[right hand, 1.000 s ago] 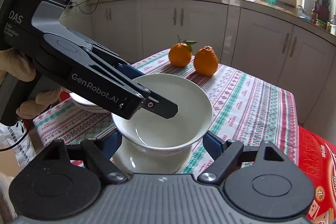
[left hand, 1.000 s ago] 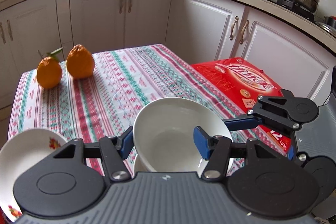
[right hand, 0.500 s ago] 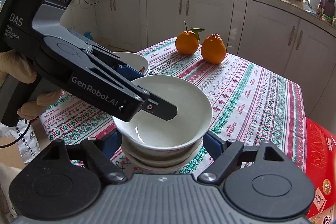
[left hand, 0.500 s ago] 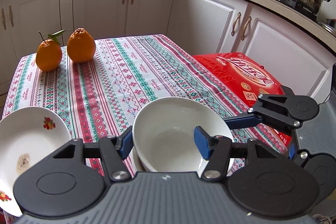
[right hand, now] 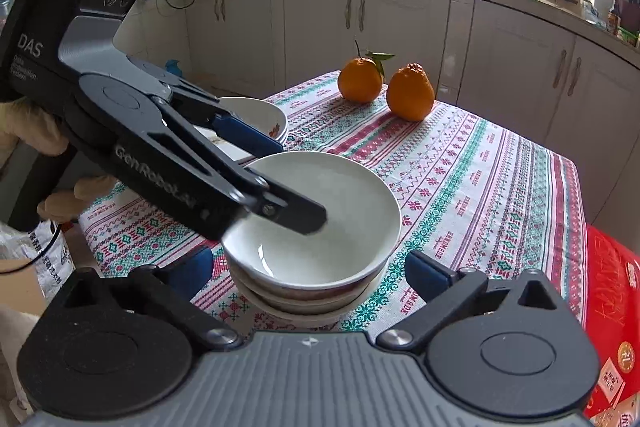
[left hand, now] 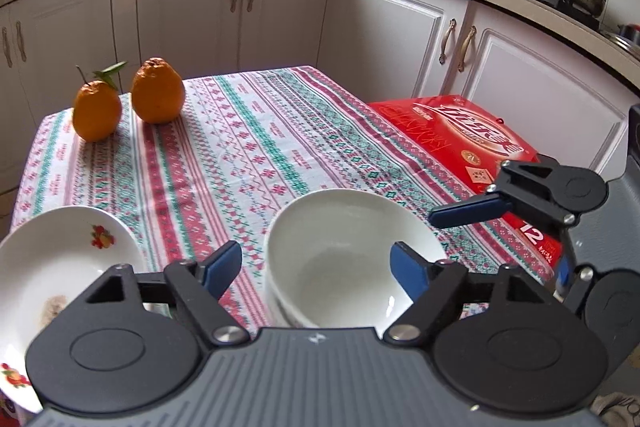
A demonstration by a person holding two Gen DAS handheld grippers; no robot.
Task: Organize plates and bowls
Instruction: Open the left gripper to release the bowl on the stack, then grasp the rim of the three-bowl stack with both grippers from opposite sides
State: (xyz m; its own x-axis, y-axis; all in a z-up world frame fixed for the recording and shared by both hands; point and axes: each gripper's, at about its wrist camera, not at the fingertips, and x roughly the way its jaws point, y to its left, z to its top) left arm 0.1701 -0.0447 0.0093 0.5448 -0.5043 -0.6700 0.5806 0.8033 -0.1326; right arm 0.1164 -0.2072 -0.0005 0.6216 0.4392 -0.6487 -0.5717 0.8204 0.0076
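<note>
Nearest in the right wrist view, the right tool stands with its blue pads spread wide, one on each side of a stack of white bowls without touching it. The stack sits near the bench's near edge on the striped tablecloth, the top bowl nested in those below. The left tool is also wide open: one finger reaches over the top bowl's rim into its hollow, the other lies outside the rim, and neither grips it. A gloved hand holds that tool's handle at the left. Beside the stack, toward the bench's left edge, lies a white dish with a fruit print, with a brownish smear inside; from the right wrist it appears to rest on other dishes. At the far end of the bench two oranges stand just beside each other, one with a leaf. A red carton lies off the bench's right edge.
</note>
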